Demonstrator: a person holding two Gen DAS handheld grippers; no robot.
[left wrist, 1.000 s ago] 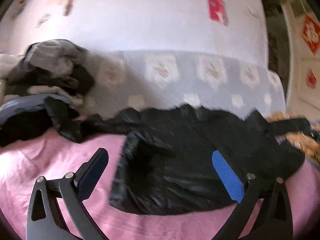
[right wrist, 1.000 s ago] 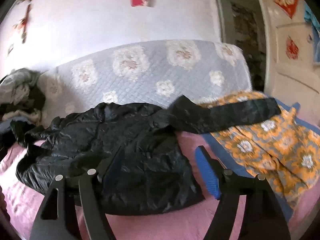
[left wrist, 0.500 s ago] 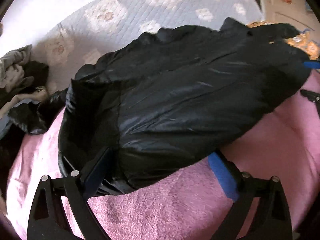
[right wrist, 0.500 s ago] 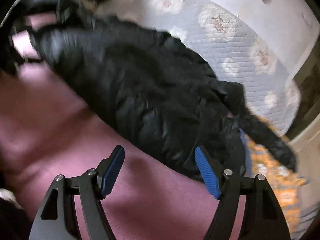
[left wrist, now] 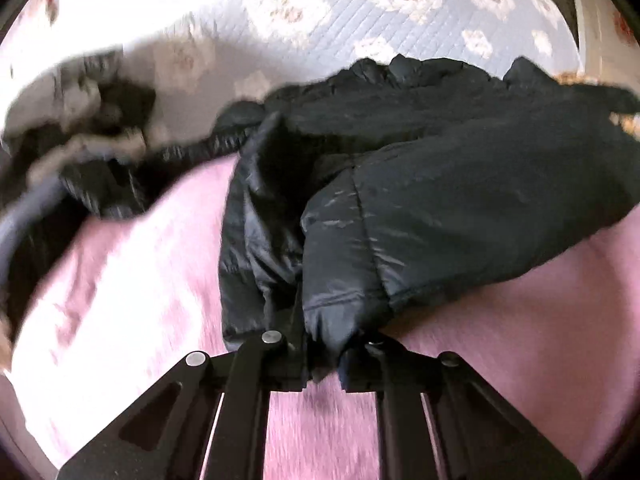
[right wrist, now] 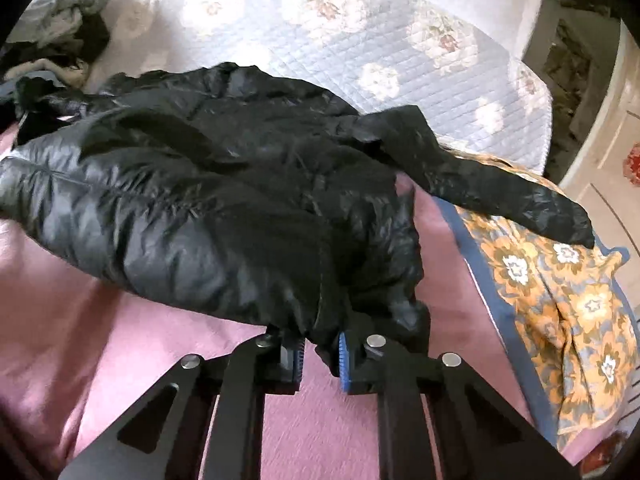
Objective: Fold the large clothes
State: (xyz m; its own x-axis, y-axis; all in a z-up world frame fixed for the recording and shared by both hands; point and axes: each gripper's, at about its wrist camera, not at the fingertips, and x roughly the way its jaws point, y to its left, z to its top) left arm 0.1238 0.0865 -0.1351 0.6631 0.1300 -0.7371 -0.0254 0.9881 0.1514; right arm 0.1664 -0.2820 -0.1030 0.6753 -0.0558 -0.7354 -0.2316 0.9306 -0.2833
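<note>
A black puffer jacket (left wrist: 440, 184) lies on a pink blanket (left wrist: 132, 280). My left gripper (left wrist: 320, 364) is shut on the jacket's near hem at its left corner, and the fabric bunches between the jaws. In the right wrist view the same jacket (right wrist: 192, 200) spreads leftward, with one sleeve (right wrist: 500, 184) stretched right over an orange floral cloth. My right gripper (right wrist: 320, 356) is shut on the jacket's near hem at its right corner, with blue pads (right wrist: 342, 354) pressing the fabric.
A pile of grey and dark clothes (left wrist: 92, 120) sits at the left; it also shows in the right wrist view (right wrist: 60, 36). A quilted floral cover (right wrist: 360, 48) rises behind. An orange floral cloth (right wrist: 560, 288) lies at the right. A door (right wrist: 600, 120) stands far right.
Both grippers were open near the jacket's hem. Both have closed on the hem, and the fabric is now pinched and pulled up at each corner.
</note>
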